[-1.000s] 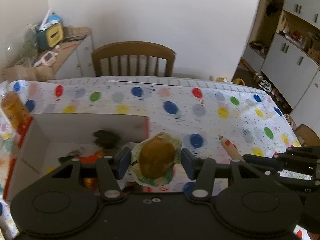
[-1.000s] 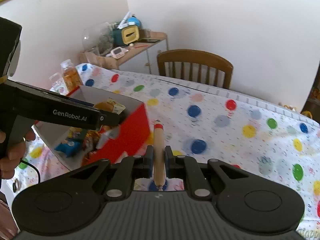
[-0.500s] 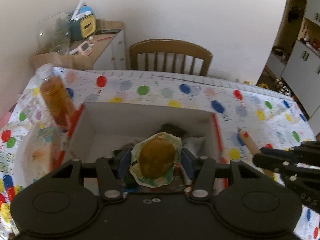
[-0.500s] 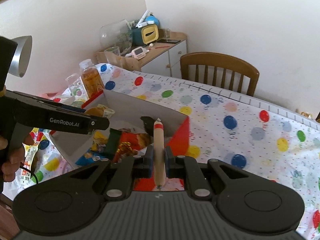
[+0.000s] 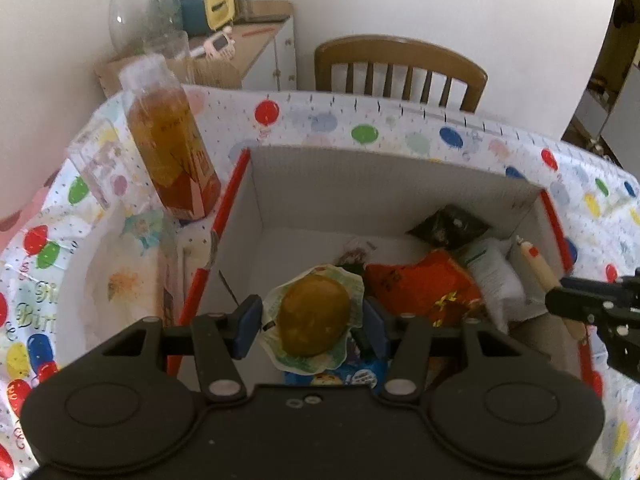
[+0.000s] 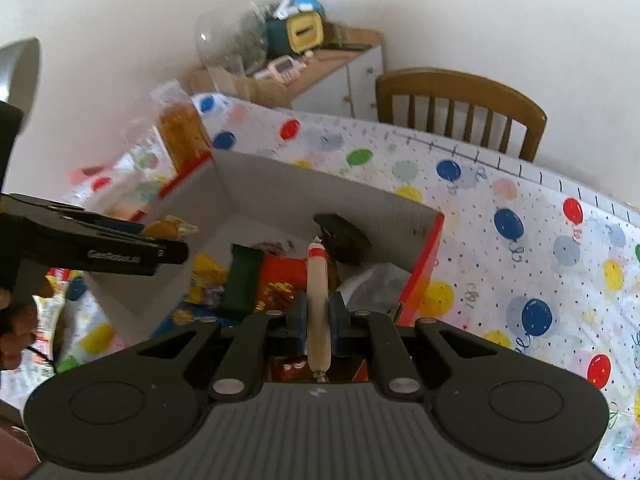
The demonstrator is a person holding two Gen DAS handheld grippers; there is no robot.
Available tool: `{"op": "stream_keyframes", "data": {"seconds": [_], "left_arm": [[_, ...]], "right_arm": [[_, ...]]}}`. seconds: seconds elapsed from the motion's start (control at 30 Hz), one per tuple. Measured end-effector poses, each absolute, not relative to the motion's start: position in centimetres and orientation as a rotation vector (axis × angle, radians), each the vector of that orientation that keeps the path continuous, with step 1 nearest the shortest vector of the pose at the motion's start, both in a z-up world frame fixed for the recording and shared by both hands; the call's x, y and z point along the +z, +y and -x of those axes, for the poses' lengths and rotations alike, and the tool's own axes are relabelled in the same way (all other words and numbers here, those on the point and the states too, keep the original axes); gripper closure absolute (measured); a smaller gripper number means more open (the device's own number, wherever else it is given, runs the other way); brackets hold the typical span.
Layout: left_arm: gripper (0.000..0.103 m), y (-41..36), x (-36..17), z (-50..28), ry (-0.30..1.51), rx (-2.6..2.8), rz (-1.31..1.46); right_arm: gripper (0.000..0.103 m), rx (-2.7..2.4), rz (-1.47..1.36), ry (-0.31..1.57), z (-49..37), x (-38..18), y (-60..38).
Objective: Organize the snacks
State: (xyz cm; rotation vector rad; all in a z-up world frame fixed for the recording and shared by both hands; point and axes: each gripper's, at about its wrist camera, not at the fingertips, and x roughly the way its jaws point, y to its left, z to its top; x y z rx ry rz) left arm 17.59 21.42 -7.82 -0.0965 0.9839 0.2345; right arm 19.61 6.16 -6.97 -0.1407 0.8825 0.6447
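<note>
An open cardboard box (image 5: 360, 176) with red outer sides sits on the balloon-print tablecloth. Inside lie several snacks: a red packet (image 5: 416, 284), a black packet (image 5: 448, 228), a white packet (image 5: 496, 276). My left gripper (image 5: 312, 320) is shut on a sealed jelly cup (image 5: 312, 316) with a brown dome, held over the box's near side. My right gripper (image 6: 318, 320) is shut on a beige sausage stick (image 6: 318, 292) with a red band, over the box's right part. That stick (image 5: 540, 272) also shows in the left wrist view.
An orange drink bottle (image 5: 168, 148) stands just left of the box, with a clear plastic wrapper (image 5: 120, 276) in front of it. A wooden chair (image 5: 400, 68) is behind the table, and a cluttered side cabinet (image 5: 248, 40) is at the back left. A hand (image 6: 16, 320) holds the left gripper.
Both grippers moved left, from above the bare tablecloth to above the open box, each still holding its snack. The bottle and box interior came into full view.
</note>
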Motion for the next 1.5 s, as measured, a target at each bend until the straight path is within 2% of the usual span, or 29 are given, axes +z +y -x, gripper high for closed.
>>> {"op": "stream_keyframes", "data": {"seconds": [0.4,0.73,0.93,1.03,1.1,1.23,1.5], "left_arm": [[0.050,21.3,-11.7,-18.2,1.056,0.215,0.082],[0.047,21.4,-12.6,-17.8,1.066,0.233,0.105],[0.042,21.6,-12.4,-17.1,1.051,0.240,0.136],[0.037,21.4,-11.7,-16.6,1.018,0.235,0.139],[0.029,21.3,-11.1,-16.2,0.995,0.235,0.142],[0.028,20.9,-9.8,-15.5,0.958,0.224,0.150],[0.018,19.1,-6.9,-13.7,0.876,0.199,0.133]], "right_arm": [[0.092,0.623,0.180,0.947,-19.8,-9.5,7.3],[0.092,0.619,0.180,0.945,-19.3,-9.4,7.3],[0.091,0.622,0.145,0.939,-18.9,-8.7,6.6],[0.091,0.631,0.127,0.932,-18.5,-8.2,6.1],[0.091,0.632,0.114,0.929,-18.3,-7.9,5.7],[0.091,0.638,0.092,0.910,-17.7,-7.2,4.9],[0.091,0.673,0.053,0.856,-16.3,-5.2,3.2]]}}
